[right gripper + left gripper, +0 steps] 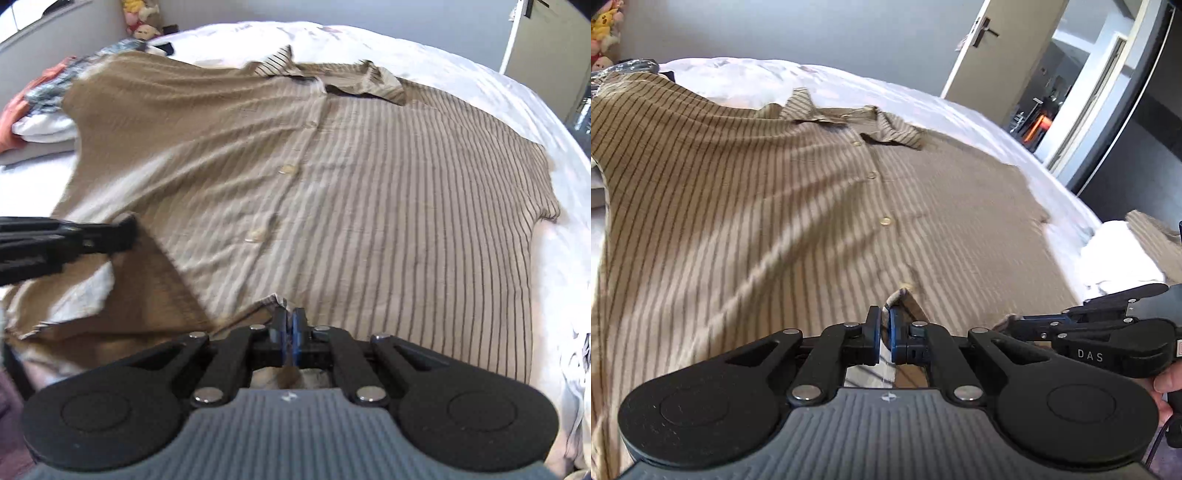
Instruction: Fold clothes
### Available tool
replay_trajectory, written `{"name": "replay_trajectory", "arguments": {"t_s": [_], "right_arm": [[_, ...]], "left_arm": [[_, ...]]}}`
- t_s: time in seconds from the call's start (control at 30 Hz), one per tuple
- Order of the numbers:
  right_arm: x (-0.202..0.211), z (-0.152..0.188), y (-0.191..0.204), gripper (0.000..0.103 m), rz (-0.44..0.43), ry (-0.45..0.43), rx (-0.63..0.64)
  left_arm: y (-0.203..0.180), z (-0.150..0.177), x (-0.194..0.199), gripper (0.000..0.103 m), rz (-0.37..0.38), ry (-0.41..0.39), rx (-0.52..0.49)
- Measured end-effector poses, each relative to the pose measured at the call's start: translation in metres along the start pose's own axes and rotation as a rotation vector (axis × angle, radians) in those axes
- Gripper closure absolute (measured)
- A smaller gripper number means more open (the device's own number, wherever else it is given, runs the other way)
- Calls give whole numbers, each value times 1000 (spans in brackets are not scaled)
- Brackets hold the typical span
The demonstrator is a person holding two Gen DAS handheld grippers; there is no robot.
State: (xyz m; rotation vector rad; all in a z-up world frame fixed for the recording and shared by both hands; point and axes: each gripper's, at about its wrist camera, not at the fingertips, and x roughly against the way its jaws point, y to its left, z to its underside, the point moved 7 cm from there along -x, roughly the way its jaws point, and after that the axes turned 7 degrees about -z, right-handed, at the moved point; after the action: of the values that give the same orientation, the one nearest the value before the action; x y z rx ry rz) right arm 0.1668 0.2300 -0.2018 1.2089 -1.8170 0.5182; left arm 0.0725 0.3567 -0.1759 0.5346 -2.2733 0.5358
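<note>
A tan striped button-up shirt (332,192) lies front-up and spread across a white bed (461,62), collar (332,79) at the far side and hem toward the camera. Both tongs are pinched nearly closed on the hem: the left tongs (885,334) grip a small tuck of fabric close to the button placket, and the right tongs (290,334) hold the hem edge further along, with cloth showing between the pads in each wrist view. In the right wrist view the hem beside the left tongs is lifted and turned over, showing its plain underside, so the near edge looks to be off the bed while the rest of the shirt rests flat. The main risk, as I judge it, is how little cloth each pair holds: a pull toward the collar could slide the thin fabric out of one grip, letting that side drop and skewing the fold. The two holds also sit close together on a wide hem, so the outer parts of the hem may sag or drag and fold crookedly. Pulling could also slide the whole shirt over the smooth bedsheet, bunching the collar and sleeves (546,192). The frames are somewhat blurred, so how deeply the cloth sits in each grip is unclear.
</note>
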Motion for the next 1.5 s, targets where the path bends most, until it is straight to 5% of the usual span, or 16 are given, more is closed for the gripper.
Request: {"name": "replay_trajectory", "arguments": {"t_s": [0.2,0.47,0.7,0.83,1.03,1.1,1.2,1.23,1.33,1.5], "right_arm": [[7,1,-14,88,-50,-11,-26],[27,-4,-8,82,-95,-53,-1],[2,26,44,62,-196,165,242],[-22,44,59,56,-174,273,388],[-49,64,68,61,-137,369,489],[-50,65,68,70,-125,366,500],[-44,64,64,100,-142,366,473],[-42,64,63,102,-154,368,463],[-33,74,64,103,-243,416,429],[-27,82,64,103,-273,455,413]], "left_arm": [[-3,0,12,86,-20,37,-98],[-39,27,26,86,7,139,-270],[-50,71,-9,81,-11,337,-350],[-48,84,-16,56,-65,373,-440],[-49,102,-30,54,-62,410,-470],[-47,100,-29,58,-65,398,-449],[-41,95,-23,89,-77,371,-406],[-40,95,-20,99,-70,372,-386],[-41,101,-13,103,-49,416,-374],[-53,125,-7,103,27,541,-401]]}}
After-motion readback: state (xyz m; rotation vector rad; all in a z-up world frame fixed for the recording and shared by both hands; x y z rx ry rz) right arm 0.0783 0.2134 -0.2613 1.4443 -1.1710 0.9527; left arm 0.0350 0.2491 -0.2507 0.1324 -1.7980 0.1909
